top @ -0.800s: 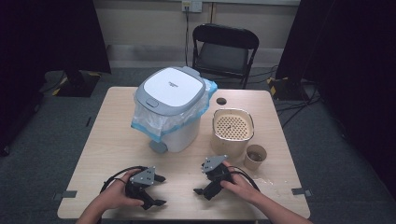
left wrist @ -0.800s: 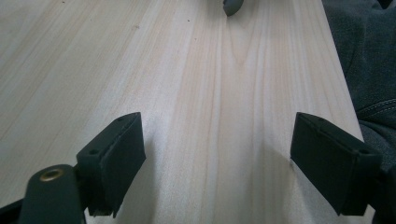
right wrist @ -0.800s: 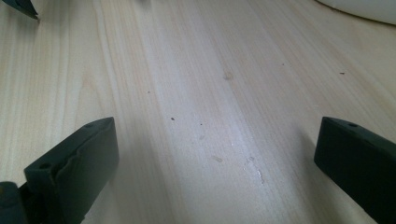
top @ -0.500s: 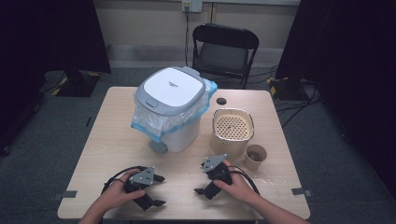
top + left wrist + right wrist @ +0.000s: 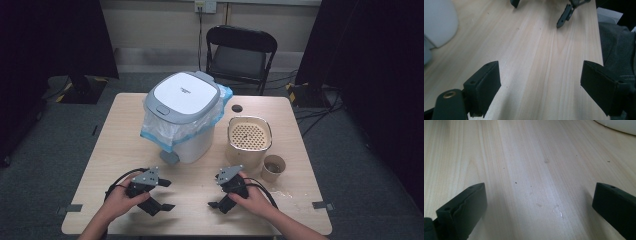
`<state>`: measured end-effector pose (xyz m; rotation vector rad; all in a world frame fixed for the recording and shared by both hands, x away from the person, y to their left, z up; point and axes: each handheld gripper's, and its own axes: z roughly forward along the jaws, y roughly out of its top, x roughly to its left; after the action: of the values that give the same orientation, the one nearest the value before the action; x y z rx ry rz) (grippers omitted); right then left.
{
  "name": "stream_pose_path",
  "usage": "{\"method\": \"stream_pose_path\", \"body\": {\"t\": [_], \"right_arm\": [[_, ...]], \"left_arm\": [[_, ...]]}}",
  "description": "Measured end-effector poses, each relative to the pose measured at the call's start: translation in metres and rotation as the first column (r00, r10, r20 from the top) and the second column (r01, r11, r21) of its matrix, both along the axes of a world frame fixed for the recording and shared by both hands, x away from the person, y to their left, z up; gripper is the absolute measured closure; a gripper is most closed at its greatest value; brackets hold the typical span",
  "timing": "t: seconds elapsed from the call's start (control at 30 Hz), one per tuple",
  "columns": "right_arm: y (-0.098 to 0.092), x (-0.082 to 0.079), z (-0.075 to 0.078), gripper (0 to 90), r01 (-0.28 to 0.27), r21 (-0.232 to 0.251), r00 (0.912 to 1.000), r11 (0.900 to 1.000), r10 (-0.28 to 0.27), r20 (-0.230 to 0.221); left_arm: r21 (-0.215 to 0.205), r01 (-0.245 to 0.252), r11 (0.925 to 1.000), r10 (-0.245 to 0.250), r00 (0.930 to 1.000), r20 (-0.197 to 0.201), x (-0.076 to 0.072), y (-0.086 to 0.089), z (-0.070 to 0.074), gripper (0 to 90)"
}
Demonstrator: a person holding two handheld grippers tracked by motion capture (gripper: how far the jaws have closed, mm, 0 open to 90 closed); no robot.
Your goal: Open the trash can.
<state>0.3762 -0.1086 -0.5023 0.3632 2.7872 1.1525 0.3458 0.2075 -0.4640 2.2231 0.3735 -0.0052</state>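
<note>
Bare tabletop (image 5: pixel 195 182) lies under both grippers at the near edge, with the white lidded bin (image 5: pixel 182 117) nearest, just beyond them. Left gripper (image 5: pixel 159 195) has its jaws spread wide with nothing between them (wood grain shows through the gap). Right gripper (image 5: pixel 220 192) likewise stands wide open and empty.

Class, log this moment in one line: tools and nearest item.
left tool: open, empty | right tool: open, empty | both over light wooden table | white lidded bin with blue liner: closed, untouched
</note>
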Motion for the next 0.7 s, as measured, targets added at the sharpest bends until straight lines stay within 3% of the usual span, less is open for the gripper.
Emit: {"method": "stream_pose_path", "body": {"t": [0.27, 0.43, 0.7], "right_arm": [[0.0, 0.0, 0.0, 0.0, 0.0, 0.0, 1.0, 1.0, 0.0, 0.0], [0.0, 0.0, 0.0, 0.0, 0.0, 0.0, 1.0, 1.0, 0.0, 0.0], [0.0, 0.0, 0.0, 0.0, 0.0, 0.0, 1.0, 1.0, 0.0, 0.0]], "left_arm": [[0.01, -0.03, 0.9995, 0.03, 0.9995, -0.007, 0.002, 0.009, 0.021, 15.9], [-0.016, -0.067, 0.9976, 0.067, 0.9977, -0.003, 0.005, 0.015, 0.037, 15.9], [-0.01, -0.068, 0.9976, 0.068, 0.9976, 0.014, 0.01, 0.02, 0.06, 15.9]]}}
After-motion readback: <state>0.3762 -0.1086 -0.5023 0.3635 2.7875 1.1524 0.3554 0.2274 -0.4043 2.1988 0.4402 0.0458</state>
